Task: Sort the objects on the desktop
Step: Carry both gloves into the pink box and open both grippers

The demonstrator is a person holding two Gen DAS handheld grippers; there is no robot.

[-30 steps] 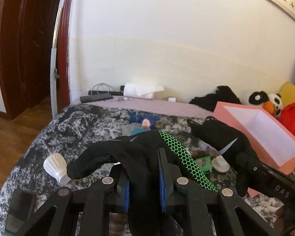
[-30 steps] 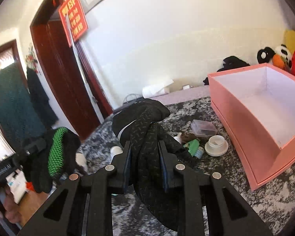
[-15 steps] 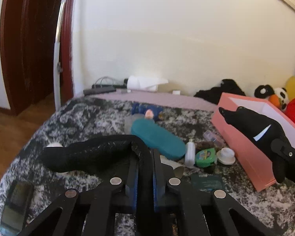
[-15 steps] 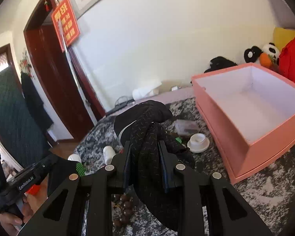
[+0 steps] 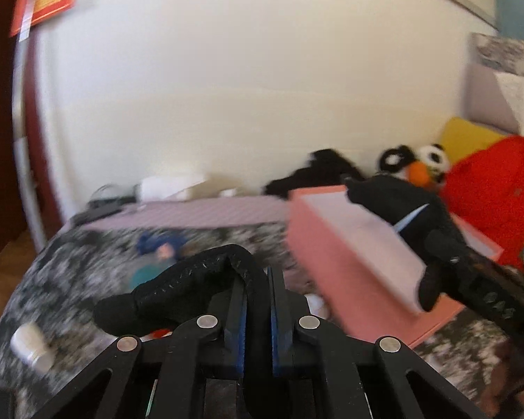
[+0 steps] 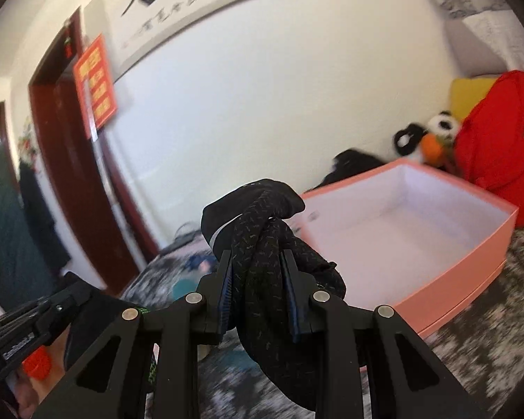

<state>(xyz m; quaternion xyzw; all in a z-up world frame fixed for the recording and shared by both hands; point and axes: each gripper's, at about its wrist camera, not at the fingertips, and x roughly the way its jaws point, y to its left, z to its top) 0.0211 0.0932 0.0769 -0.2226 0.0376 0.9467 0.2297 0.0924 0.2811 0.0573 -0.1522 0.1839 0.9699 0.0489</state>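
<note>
Mottled grey bedspread (image 5: 70,265), pink box (image 6: 436,244)

My left wrist view looks low along its fingers across the patterned desk (image 5: 70,272) toward the wall, my right wrist view faces the same wall from nearer, both sharing the pink box (image 5: 349,241) (image 6: 419,244) and panda toy (image 5: 429,160) (image 6: 440,127).

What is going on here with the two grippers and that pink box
A person is tidying a cluttered bed with a handheld gripper in each hand. The left gripper is shut on a black glove, and the right gripper is shut on a second black glove. Both are held up in the air, near the open pink box, which looks empty inside. In the left wrist view the right-hand glove hangs over the box's rim. The views are motion-blurred, so small items on the bedspread are hard to make out.
</note>
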